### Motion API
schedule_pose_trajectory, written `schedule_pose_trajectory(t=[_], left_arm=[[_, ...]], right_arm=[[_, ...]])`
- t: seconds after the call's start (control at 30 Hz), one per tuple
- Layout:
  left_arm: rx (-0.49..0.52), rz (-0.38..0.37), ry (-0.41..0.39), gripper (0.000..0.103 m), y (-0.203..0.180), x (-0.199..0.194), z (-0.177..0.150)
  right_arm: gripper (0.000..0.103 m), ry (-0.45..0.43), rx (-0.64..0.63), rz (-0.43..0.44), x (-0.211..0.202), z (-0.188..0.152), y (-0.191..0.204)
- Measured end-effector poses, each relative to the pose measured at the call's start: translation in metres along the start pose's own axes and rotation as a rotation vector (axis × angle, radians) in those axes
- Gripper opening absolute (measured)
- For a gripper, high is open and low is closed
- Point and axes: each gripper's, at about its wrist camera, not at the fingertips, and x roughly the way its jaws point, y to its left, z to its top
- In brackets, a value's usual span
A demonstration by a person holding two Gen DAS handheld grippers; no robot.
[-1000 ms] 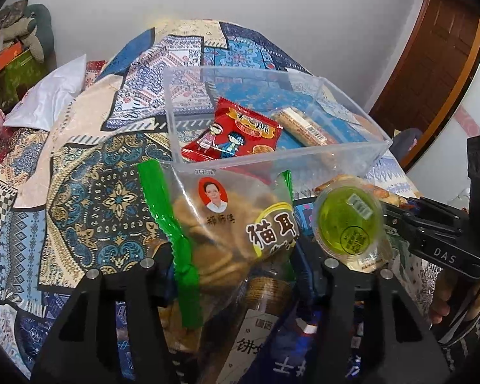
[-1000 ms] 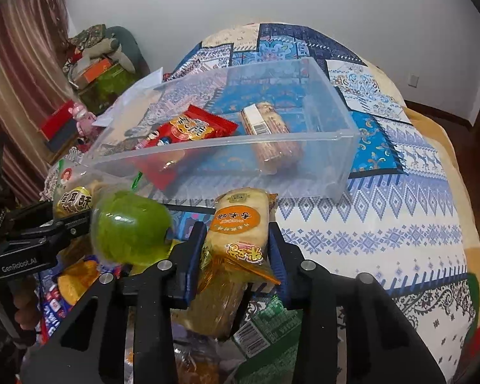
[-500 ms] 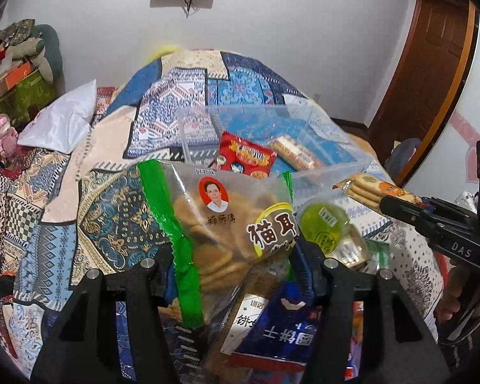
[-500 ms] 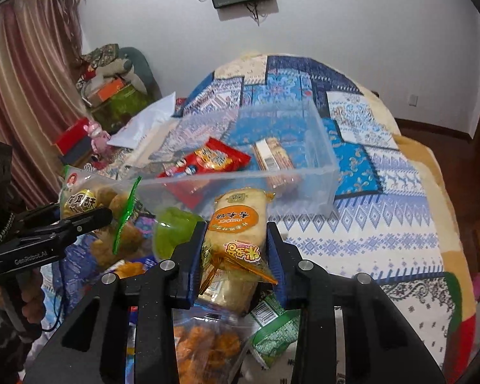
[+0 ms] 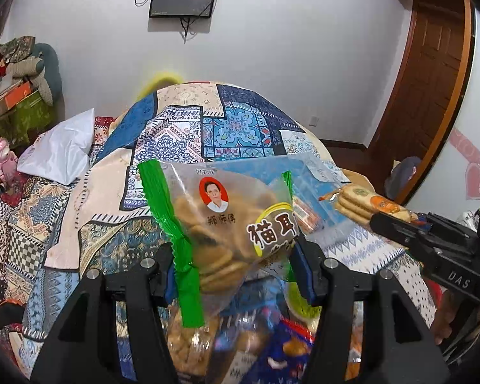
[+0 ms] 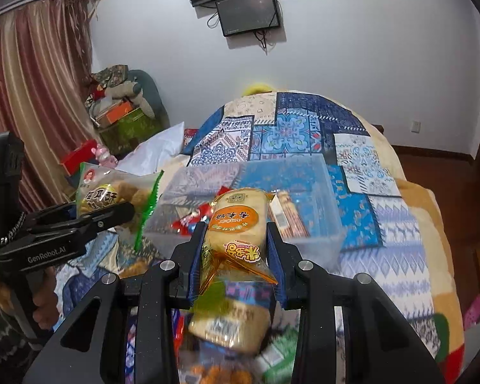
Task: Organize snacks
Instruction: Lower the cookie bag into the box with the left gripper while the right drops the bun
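1. Carrying the cookie bag (image 5: 227, 224), the left gripper (image 5: 233, 265) has its jaws clamped on it, above the bed's near edge; clear the clear bin (image 5: 307, 176) wall first.
2. Right gripper (image 6: 235, 249) jaws pinch the rice cracker pack (image 6: 236, 220); lower it beside the red packet (image 6: 192, 217) inside.

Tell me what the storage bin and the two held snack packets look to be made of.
Bin: clear, rigid-looking plastic, smooth; the quilt pattern shows through its walls.
Cookie bag in the left gripper: thin glossy plastic film, clear with a green strip; it crinkles and the cookies show through.
Rice cracker packet in the right gripper: glossy film, clear with an orange tint, probably plastic; its sealed end is creased.
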Motion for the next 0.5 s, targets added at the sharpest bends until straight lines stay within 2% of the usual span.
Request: schedule_pose_trajectory(t=[0.2, 0.5], left_arm=[[-0.033, -0.014, 0.037, 0.057, 0.005, 0.034, 0.008], [-0.029, -0.022, 0.098, 0.057, 0.005, 0.083, 0.016]], right_arm=[[0.032, 0.026, 0.016, -0.004, 0.034, 0.01, -0.005], [0.032, 0.07, 0.017, -0.018, 0.075, 0.018, -0.014]])
